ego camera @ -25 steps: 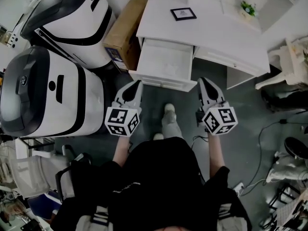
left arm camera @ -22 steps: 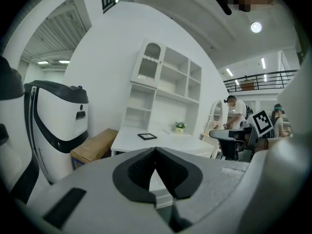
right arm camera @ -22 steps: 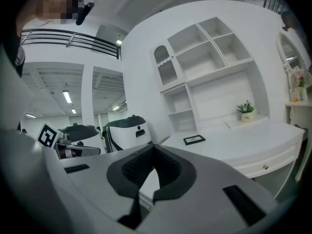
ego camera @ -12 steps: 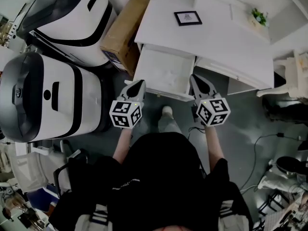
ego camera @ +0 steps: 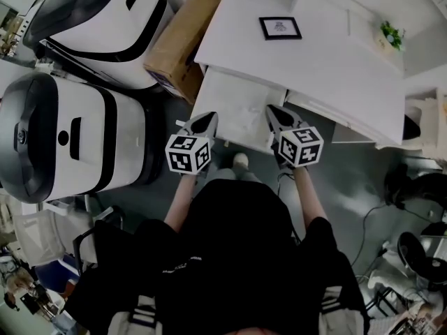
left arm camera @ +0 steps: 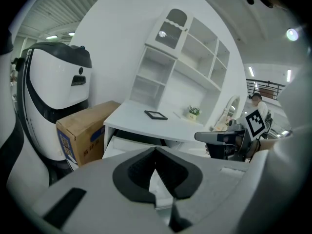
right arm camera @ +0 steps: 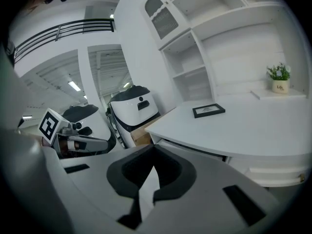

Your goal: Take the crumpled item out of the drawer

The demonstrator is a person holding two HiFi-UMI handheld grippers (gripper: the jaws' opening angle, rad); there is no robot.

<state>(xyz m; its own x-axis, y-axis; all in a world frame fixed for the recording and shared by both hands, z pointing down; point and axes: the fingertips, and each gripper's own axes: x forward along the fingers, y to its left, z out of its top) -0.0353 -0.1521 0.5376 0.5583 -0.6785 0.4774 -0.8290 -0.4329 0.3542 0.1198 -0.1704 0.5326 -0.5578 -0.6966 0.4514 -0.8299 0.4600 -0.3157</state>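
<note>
My right gripper point(right arm camera: 154, 150): jaws together, nothing between. Ahead: desk point(right arm camera: 258, 130) with frame point(right arm camera: 208, 110), plant point(right arm camera: 279, 77) on shelf. Left gripper point(right arm camera: 103, 144) off left.

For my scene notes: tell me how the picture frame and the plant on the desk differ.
The picture frame is dark and rectangular; the plant is green in a pale pot. The picture frame lies flat mid-desk; the plant stands upright on a raised ledge farther right. Both sit on the white desk.
</note>
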